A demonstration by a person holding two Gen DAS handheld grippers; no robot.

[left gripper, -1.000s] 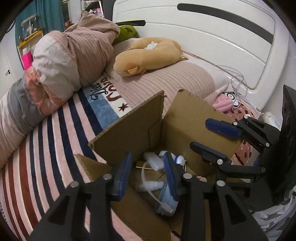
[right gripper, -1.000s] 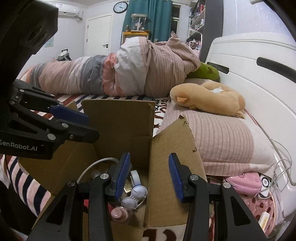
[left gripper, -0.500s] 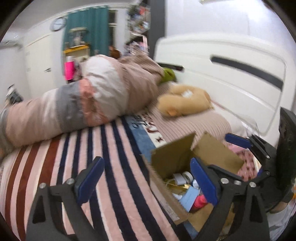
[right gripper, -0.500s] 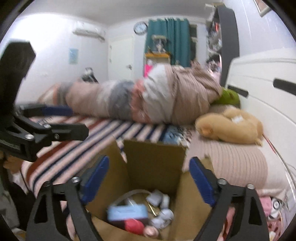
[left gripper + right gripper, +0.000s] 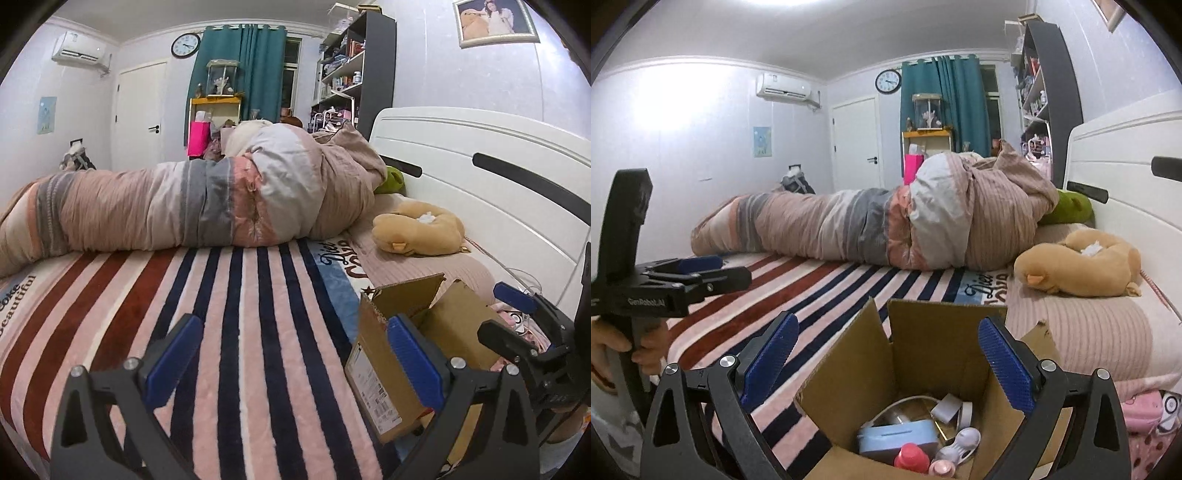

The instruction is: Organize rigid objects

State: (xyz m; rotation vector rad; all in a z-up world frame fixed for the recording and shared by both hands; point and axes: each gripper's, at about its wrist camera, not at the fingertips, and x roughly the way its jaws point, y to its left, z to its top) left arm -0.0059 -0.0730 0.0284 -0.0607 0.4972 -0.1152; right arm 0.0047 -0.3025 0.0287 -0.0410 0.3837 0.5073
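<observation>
An open cardboard box point(image 5: 934, 354) stands on the striped bed, also in the left wrist view point(image 5: 373, 369). Inside it lie a light blue case point(image 5: 897, 437), a red-capped bottle point(image 5: 911, 456), a white tape roll point(image 5: 951, 408), a white cable and small pale items. My right gripper point(image 5: 886, 363) is open and empty, raised above the box's near edge. My left gripper point(image 5: 291, 360) is open and empty, above the striped blanket left of the box. Each gripper shows in the other's view, the left point(image 5: 701, 271) and the right point(image 5: 517, 314).
A rolled striped duvet point(image 5: 207, 206) lies across the far side of the bed. A tan plush toy point(image 5: 417, 229) and a green one point(image 5: 391, 181) lie by the white headboard point(image 5: 480, 192). Pink items point(image 5: 1145, 410) sit at the bed's right edge.
Both grippers have lifted up and back out of the box and opened wide. The left one swung left over the blanket. The blue case now lies inside the box.
</observation>
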